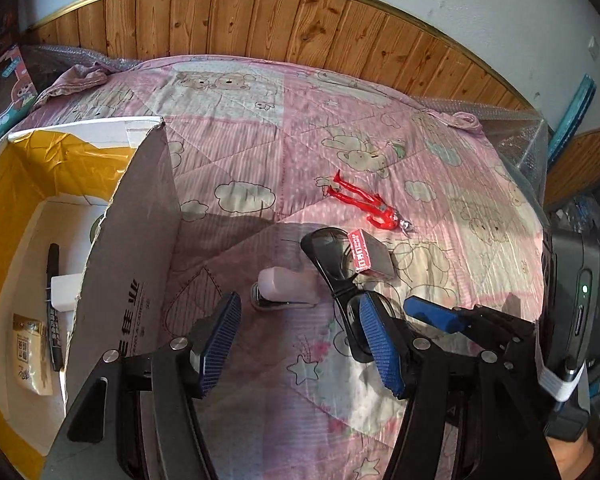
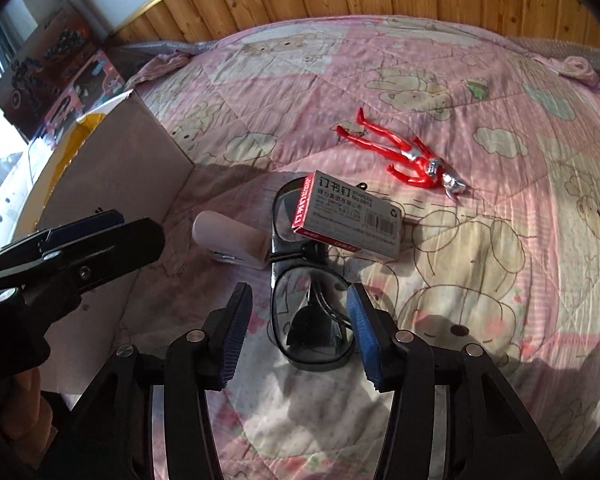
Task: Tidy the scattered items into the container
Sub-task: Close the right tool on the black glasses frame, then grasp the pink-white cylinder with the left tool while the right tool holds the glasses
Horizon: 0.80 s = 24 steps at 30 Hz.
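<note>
A cardboard box with a yellow lining stands open on the left of the bed. Black glasses lie on the pink quilt, and a red-and-white staple box rests on their far lens. A pale pink stapler lies just left of them, and a red toy figure lies farther back. My right gripper is open, with its blue fingers on either side of the glasses' near lens. My left gripper is open and holds nothing. It hovers just short of the stapler, beside the box wall.
In the box lie a black remote-like stick, a white block and a small packet. Wooden panelling backs the bed. Toy cartons stand past the box on the left. Bubble wrap edges the right side.
</note>
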Motion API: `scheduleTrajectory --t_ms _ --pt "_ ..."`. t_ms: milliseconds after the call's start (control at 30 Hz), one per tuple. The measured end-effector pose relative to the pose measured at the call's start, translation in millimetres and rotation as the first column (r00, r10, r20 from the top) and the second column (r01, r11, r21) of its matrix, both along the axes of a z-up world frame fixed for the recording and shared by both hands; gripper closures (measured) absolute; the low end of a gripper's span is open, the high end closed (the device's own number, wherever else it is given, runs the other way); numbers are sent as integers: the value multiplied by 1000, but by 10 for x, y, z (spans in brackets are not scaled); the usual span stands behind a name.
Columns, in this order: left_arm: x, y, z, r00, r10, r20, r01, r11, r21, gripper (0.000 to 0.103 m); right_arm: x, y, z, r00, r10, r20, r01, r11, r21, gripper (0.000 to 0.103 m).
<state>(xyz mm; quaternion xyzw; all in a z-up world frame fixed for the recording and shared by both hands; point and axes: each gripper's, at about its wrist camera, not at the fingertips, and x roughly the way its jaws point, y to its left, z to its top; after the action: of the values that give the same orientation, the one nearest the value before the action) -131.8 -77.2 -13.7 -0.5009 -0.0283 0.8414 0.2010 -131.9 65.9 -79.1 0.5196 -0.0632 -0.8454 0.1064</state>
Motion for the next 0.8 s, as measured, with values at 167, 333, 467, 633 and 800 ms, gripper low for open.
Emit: scheduleTrajectory --t_ms 167,333,467,633,800 --pt "-253 71 -316 998 40 56 -40 999 5 40 -102 28 -175 1000 -21 21 20 998 59 45" --pt "-317 139 -625 967 5 254 -40 991 131 40 -124 338 -155 989 -116 93 112 993 48 47" --pt "-213 109 -630 953 -25 303 -37 980 194 40 -111 520 -54 985 -150 81 146 988 45 47" --pt "-126 121 -399 1000 -11 9 12 995 -100 40 -118 560 -46 983 -156 101 159 987 -24 47" --pt "-185 340 -552 985 -142 -95 124 977 -171 40 -121 596 -118 976 -171 133 181 981 -67 46"
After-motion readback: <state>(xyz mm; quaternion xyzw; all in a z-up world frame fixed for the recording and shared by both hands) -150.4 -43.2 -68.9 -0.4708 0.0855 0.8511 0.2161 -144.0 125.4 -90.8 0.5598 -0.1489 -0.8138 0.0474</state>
